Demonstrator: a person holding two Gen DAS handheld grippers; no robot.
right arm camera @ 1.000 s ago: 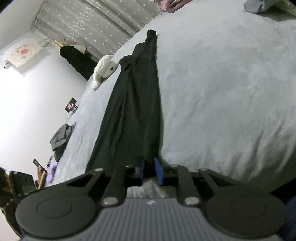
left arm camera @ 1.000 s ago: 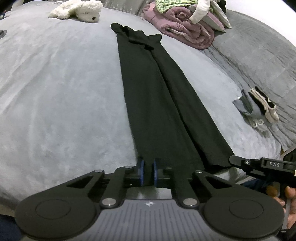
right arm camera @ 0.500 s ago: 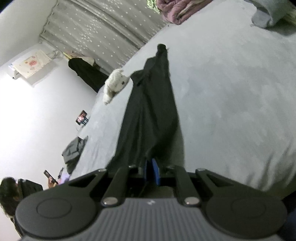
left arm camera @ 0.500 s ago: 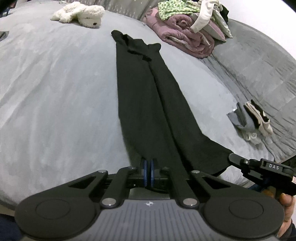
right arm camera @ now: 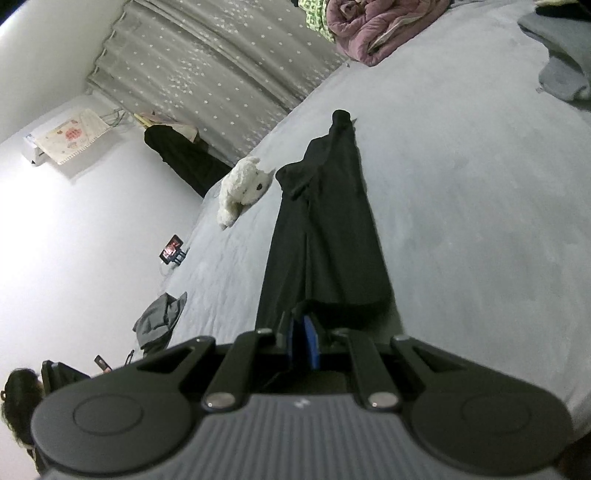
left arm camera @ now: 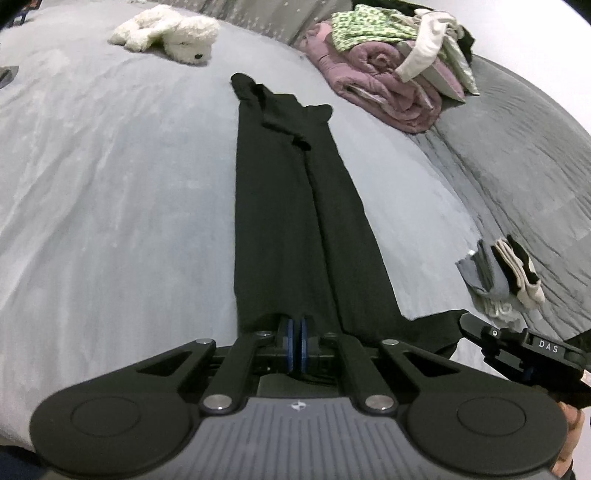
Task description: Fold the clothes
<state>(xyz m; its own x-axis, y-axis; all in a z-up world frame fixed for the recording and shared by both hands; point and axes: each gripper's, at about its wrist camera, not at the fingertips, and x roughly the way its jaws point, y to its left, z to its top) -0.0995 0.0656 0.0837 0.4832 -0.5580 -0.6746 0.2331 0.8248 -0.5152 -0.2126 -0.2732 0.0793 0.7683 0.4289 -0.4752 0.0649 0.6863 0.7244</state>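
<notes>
Black trousers [left arm camera: 291, 206] lie stretched lengthwise on the grey bed [left arm camera: 110, 192], legs side by side, waist at the far end. My left gripper [left arm camera: 294, 334] is shut on the hem of the left leg at the bed's near edge. The right gripper [left arm camera: 517, 347] shows at the lower right of the left wrist view, at the hem of the other leg. In the right wrist view the trousers [right arm camera: 325, 236] run away from my right gripper [right arm camera: 303, 334], which is shut on the hem, lifted a little off the bed [right arm camera: 480, 221].
A white plush toy [left arm camera: 166, 33] lies beyond the waist. A pile of pink, green and white laundry [left arm camera: 391, 74] sits at the far right. Small folded items [left arm camera: 506, 273] lie at the right. A person [right arm camera: 22, 398] sits at the room's left edge.
Both grippers closed fully on the hems and have lifted and moved forward over the bed; the near ends of the legs have risen off the bed.
</notes>
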